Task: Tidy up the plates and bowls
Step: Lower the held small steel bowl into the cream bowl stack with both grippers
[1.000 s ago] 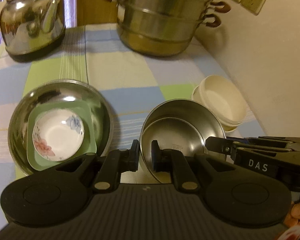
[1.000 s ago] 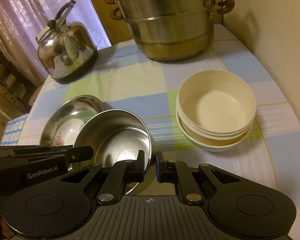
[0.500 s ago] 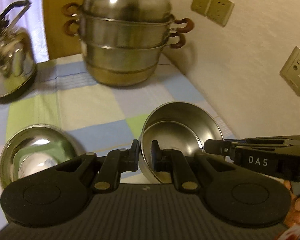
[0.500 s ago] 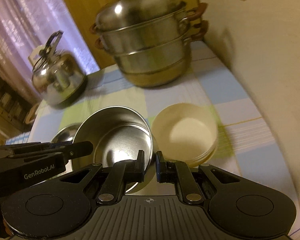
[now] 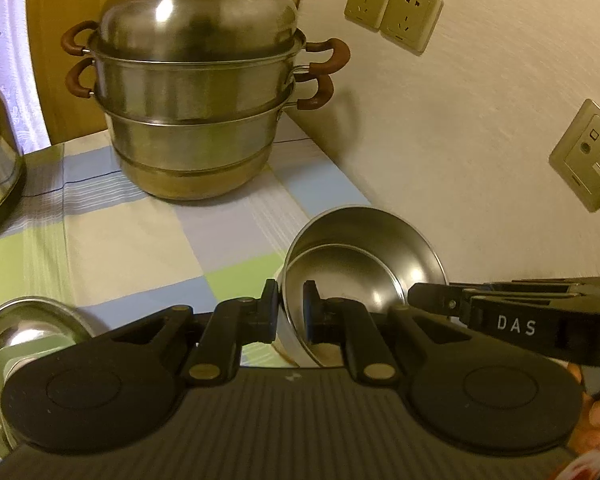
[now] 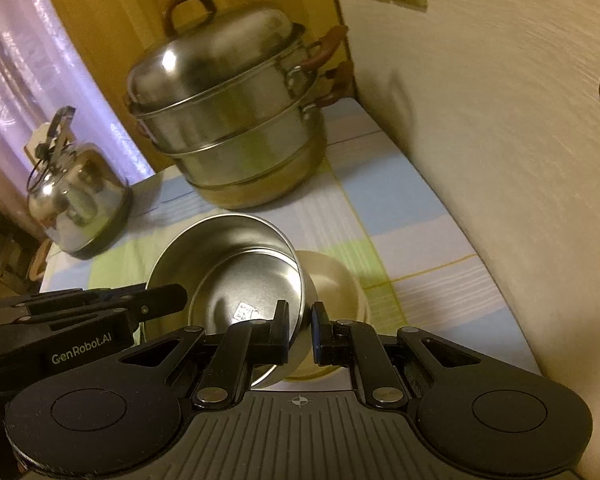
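Observation:
A steel bowl (image 5: 364, 268) is held off the table, tilted, with both grippers on its rim. My left gripper (image 5: 291, 308) is shut on its left rim. My right gripper (image 6: 300, 330) is shut on its right rim; the bowl (image 6: 236, 272) fills the middle of the right wrist view. The stack of cream bowls (image 6: 336, 288) stands just behind and below the steel bowl, partly hidden by it. A larger steel bowl (image 5: 24, 332) with a green dish inside sits at lower left in the left wrist view.
A tall steel steamer pot (image 5: 196, 96) stands at the back of the checked tablecloth (image 5: 140, 232). A steel kettle (image 6: 76, 204) is at back left. The wall (image 5: 480, 120) with sockets runs close along the right.
Both grippers have lifted the steel bowl and carried it right and forward, over the cream bowls. The large bowl with the flowered dish has slid out to the left of view.

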Motion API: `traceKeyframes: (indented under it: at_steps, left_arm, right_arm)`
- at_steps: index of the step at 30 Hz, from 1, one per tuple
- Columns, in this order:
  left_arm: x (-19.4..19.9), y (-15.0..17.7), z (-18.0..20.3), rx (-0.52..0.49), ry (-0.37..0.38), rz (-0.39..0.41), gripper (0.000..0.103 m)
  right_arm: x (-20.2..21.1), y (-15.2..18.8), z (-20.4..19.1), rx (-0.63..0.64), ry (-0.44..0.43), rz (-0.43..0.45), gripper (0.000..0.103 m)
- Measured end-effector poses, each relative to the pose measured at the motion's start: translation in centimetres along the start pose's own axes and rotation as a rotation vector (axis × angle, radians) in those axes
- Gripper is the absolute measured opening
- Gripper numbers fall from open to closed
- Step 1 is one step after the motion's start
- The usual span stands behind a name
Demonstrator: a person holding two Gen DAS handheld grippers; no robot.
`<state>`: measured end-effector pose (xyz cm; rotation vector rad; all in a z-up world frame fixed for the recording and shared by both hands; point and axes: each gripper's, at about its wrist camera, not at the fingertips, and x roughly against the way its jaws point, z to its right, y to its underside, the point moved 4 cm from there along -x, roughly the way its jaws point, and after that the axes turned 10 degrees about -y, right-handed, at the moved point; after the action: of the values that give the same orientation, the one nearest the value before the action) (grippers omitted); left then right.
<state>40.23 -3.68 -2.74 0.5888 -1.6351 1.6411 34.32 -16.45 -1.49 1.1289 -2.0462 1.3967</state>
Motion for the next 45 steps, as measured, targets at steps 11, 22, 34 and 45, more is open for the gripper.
traceKeyframes:
  at_steps: [11, 22, 34, 45]
  left_arm:
    - [-2.3, -0.7, 0.9, -0.014, 0.013, -0.03, 0.011]
    - [-3.9, -0.4, 1.0, -0.019, 0.011, -0.06, 0.011]
    - [-5.1, -0.2, 0.8, -0.015, 0.008, -0.089, 0.011]
    - [-6.0, 0.0, 0.7, -0.013, 0.006, -0.109, 0.011]
  right_arm:
    - [-1.4, -0.8, 1.9, -0.042, 0.022, -0.015, 0.01]
    - [-3.0, -0.7, 3.1, -0.068, 0.028, -0.034, 0.01]
    - [-4.3, -0.7, 3.5, -0.076, 0.036, -0.058, 0.01]
    - [-5.2, -0.7, 4.0, -0.084, 0.04, -0.082, 0.01]
